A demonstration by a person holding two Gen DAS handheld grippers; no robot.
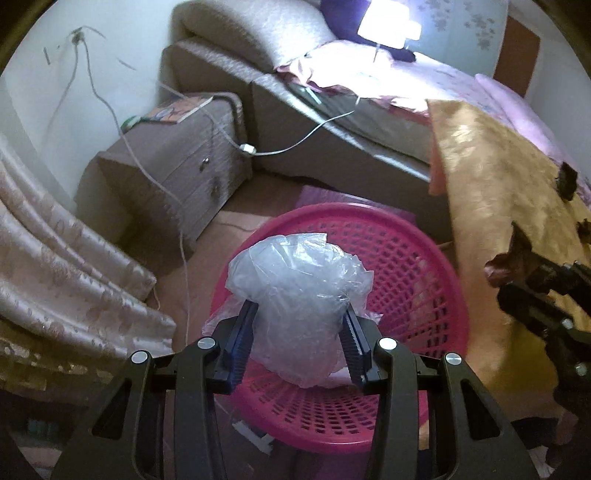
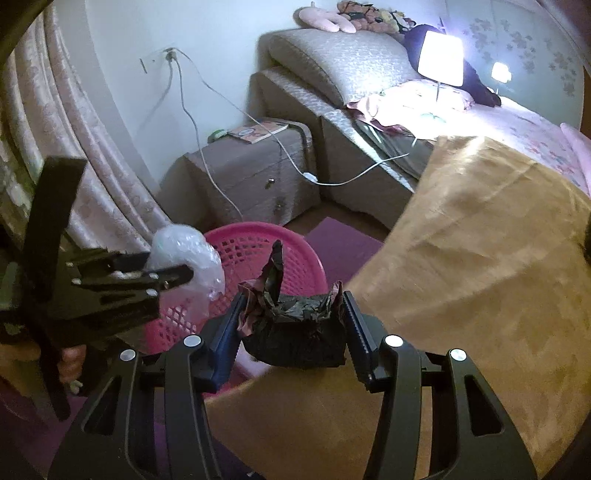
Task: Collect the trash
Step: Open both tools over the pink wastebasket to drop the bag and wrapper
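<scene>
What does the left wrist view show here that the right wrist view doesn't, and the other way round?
Left wrist only: the pink basket's full mesh interior directly beneath the held clear plastic wad, and small dark scraps lying on the tan cloth.

Right wrist only: plush toys on the headboard, and the dark crumpled wrapper seen close, clamped in the right gripper above the cloth's edge.

Both: the basket, the cloth, the nightstand, the lit lamp, the left gripper shut on the wad, and the right gripper with its wrapper.

black tongs, blue ribbed pads, silver round screws, perhaps matte plastic arms
</scene>
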